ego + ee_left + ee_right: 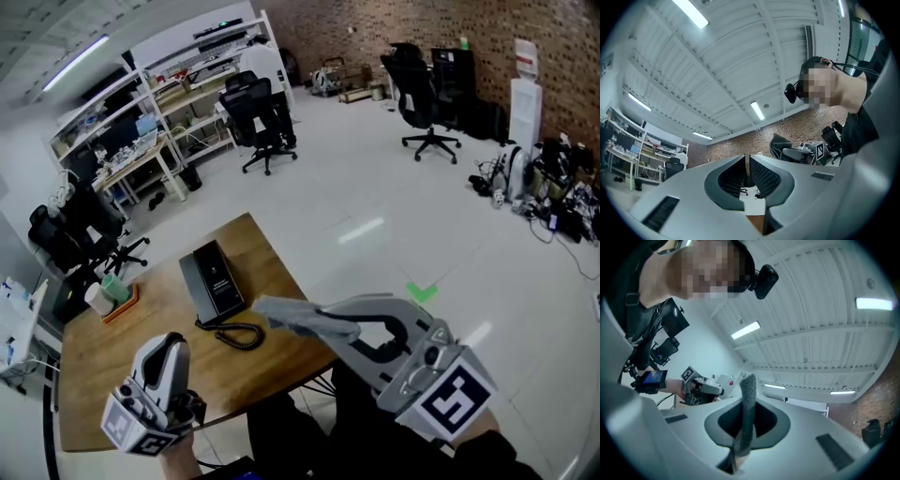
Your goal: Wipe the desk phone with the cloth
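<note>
The black desk phone point(214, 281) lies on the wooden desk point(122, 347), its coiled cord point(239, 335) trailing toward the near edge. My right gripper point(330, 325) hovers just right of the phone, over the desk's right edge, shut on a grey cloth point(298, 316). In the right gripper view the cloth point(748, 401) stands up between the jaws, which point toward the ceiling. My left gripper point(171, 347) is held above the desk's near edge, left of the cord. In the left gripper view its jaws point(748, 164) are shut with nothing between them and tilt upward.
A green and white cup point(109, 292) rests on an orange tray at the desk's far left. Black office chairs point(261, 120) and white shelving point(178, 84) stand across the white floor. Cables lie at the right wall point(553, 202).
</note>
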Demonstrator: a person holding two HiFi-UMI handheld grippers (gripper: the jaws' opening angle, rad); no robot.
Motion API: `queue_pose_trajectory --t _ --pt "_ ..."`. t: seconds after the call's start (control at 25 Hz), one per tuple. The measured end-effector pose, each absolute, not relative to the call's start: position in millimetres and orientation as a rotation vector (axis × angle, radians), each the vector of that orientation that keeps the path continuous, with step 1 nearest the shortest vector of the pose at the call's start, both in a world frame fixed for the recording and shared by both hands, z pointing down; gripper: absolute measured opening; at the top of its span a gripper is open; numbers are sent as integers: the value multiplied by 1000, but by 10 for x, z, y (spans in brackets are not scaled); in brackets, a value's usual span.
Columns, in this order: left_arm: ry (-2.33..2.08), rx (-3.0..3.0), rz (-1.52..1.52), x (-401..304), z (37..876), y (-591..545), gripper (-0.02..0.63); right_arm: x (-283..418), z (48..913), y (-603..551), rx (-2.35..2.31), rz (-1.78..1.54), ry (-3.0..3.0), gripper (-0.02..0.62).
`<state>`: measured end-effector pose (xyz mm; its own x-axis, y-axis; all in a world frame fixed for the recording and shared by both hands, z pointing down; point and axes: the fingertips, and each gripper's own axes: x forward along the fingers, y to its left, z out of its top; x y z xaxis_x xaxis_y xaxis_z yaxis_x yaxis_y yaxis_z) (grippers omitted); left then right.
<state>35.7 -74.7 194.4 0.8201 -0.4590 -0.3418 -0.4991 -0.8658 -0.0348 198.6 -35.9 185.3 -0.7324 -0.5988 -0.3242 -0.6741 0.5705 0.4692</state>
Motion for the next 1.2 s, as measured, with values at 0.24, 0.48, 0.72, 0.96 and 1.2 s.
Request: queue_pose_trajectory --t 0.24,0.48,0.72,0.96,1.2 --pt "719 -2864 546 534 1876 -365 15 1992 1618 -96 -1011 897 2584 25" --pt "685 -2736 433 682 1801 -217 17 1905 1627 25 -915 886 2593 25" --pt "647 -2725 396 812 1863 -142 16 1808 1767 40 -865 884 2640 25" --pt "603 -2727 414 849 1867 -136 15 1679 1892 18 -840 883 2688 23" --pt "620 -2729 440 783 1936 -225 15 1606 2038 -65 -821 879 2729 23"
